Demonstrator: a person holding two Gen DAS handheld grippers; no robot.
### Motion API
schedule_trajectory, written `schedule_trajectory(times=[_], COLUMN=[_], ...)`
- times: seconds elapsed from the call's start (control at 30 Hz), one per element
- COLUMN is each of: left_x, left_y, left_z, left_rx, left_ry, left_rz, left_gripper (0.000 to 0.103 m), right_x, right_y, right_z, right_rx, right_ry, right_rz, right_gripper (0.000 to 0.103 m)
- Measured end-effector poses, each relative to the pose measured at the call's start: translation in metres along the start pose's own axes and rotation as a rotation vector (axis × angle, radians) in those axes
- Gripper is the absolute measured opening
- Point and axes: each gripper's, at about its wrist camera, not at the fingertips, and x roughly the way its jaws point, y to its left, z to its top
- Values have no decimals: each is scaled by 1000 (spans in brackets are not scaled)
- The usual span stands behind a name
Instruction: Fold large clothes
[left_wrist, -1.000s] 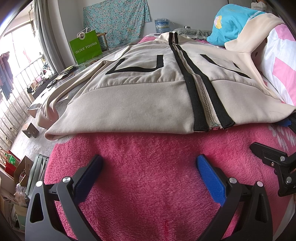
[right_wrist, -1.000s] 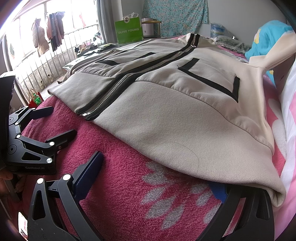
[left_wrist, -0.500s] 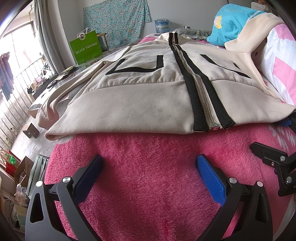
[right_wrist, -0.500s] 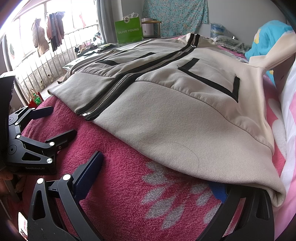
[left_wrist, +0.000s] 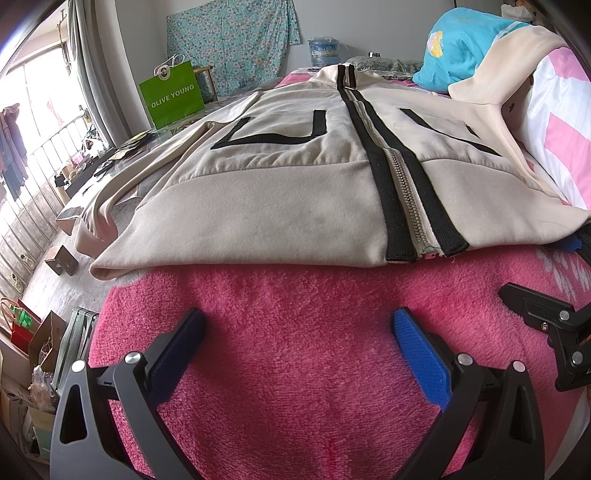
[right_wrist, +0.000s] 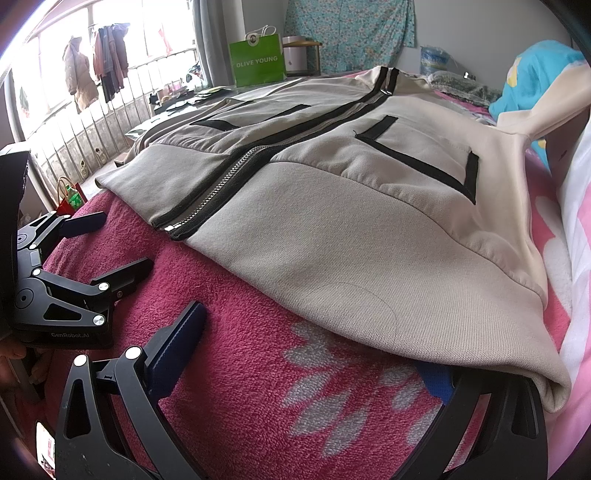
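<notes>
A large beige zip jacket (left_wrist: 295, 177) with black trim lies flat, front up, on a pink fleece blanket (left_wrist: 295, 332); its hem faces me. My left gripper (left_wrist: 295, 336) stands open on the blanket just short of the hem, nothing between its fingers. In the right wrist view the jacket (right_wrist: 369, 229) fills the middle, and my right gripper (right_wrist: 314, 354) is open at its lower right corner. The right blue pad (right_wrist: 437, 382) is tucked under the hem, partly hidden by cloth. The left gripper (right_wrist: 107, 243) shows at the left edge.
A green paper bag (left_wrist: 171, 96) stands on a table beyond the jacket. A turquoise pillow (left_wrist: 461, 44) and a pink-and-white striped pillow (left_wrist: 561, 122) lie at the right. One sleeve (left_wrist: 122, 181) hangs over the bed's left edge. Boxes and bags sit on the floor at left.
</notes>
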Motion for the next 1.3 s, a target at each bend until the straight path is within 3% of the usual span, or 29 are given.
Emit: schedule_trajectory(times=[1.3], left_x=[0], left_y=[6], left_z=[0], left_rx=[-3], left_ry=[-13], left_rz=[-4], left_gripper=[99], right_x=[-1], right_y=[-2], right_z=[0], right_rx=[17], right_ry=[-16], right_rz=[25], right_gripper=[97])
